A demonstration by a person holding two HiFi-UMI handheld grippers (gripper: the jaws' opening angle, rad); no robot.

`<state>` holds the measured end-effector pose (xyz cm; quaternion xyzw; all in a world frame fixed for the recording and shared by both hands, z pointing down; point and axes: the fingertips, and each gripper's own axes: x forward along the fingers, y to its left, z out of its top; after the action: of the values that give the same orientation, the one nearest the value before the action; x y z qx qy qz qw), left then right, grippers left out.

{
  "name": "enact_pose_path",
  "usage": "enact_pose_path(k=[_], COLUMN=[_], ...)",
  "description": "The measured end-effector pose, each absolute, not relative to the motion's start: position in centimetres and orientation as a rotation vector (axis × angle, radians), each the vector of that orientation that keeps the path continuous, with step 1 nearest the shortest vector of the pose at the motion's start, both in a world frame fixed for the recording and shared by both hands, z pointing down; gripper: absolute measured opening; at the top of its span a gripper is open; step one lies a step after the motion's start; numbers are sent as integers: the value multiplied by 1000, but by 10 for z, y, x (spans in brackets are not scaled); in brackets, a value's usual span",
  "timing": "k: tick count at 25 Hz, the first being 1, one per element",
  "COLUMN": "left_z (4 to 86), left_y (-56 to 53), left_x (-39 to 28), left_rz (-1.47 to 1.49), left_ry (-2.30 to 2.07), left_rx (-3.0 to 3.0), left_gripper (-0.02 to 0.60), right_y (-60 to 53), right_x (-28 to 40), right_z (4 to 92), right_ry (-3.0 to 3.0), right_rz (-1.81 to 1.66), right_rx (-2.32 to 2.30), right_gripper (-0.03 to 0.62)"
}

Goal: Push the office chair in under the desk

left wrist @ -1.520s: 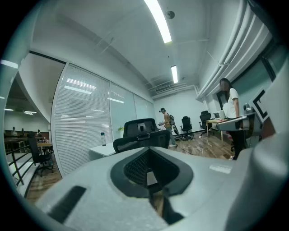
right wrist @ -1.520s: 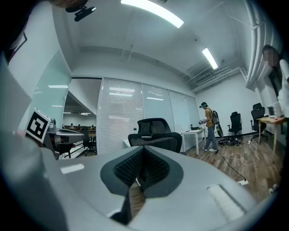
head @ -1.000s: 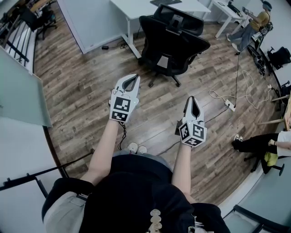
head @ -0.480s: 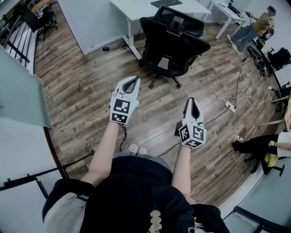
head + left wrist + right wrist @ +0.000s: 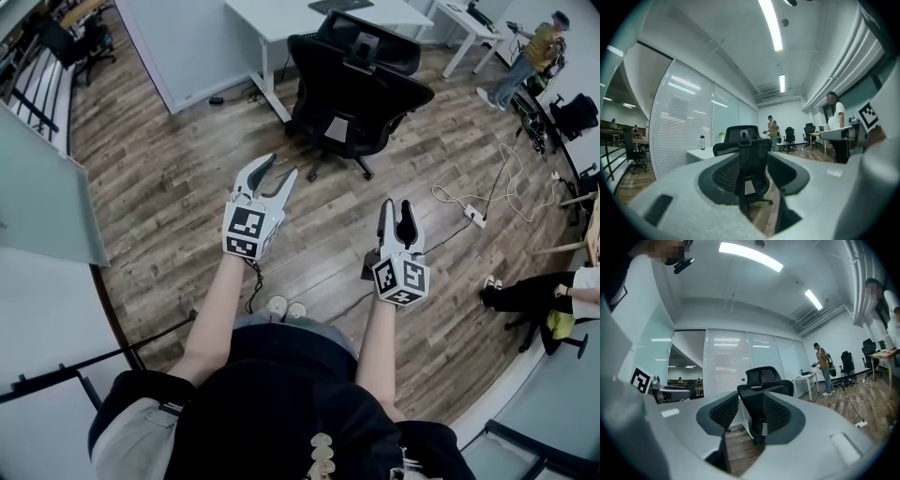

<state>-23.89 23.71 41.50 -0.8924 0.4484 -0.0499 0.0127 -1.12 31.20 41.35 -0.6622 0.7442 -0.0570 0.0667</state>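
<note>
The black mesh office chair [image 5: 356, 98] stands on the wood floor, its back toward me, just in front of the white desk [image 5: 281, 17]. Both grippers hang in the air well short of it, a stretch of floor between. My left gripper [image 5: 278, 166] points at the chair, its jaws opening with nothing between them. My right gripper [image 5: 397, 206] is lower and to the right, its jaws also opening and empty. In the left gripper view the chair [image 5: 749, 157] shows through the gap, and the right gripper view frames the chair [image 5: 764, 411] the same way.
A second black chair back [image 5: 375, 42] shows right behind the first, at the desk. A power strip and cables [image 5: 475, 217] lie on the floor to the right. A person stands at far right [image 5: 534, 47]; another sits [image 5: 548, 300]. A glass partition [image 5: 47, 178] runs along the left.
Both grippers' jaws have gone from shut to spread apart. The hands have barely shifted; the chair has not moved.
</note>
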Motion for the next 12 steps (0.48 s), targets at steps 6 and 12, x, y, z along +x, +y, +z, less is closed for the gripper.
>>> enact_pose_path(k=[6,12], left_z=[417,419], left_y=[232,226], left_x=[-246,-249], left_rz=[-134,-127], left_ry=[1374,1319], left_rx=[-2802,-2814], left_gripper=[207,215], right_y=[309,310], right_x=[-19,-22], right_z=[413,418], right_ry=[2236,2198], right_rz=[-162,-154], right_rx=[-2015,-2046], right_gripper=[172,176])
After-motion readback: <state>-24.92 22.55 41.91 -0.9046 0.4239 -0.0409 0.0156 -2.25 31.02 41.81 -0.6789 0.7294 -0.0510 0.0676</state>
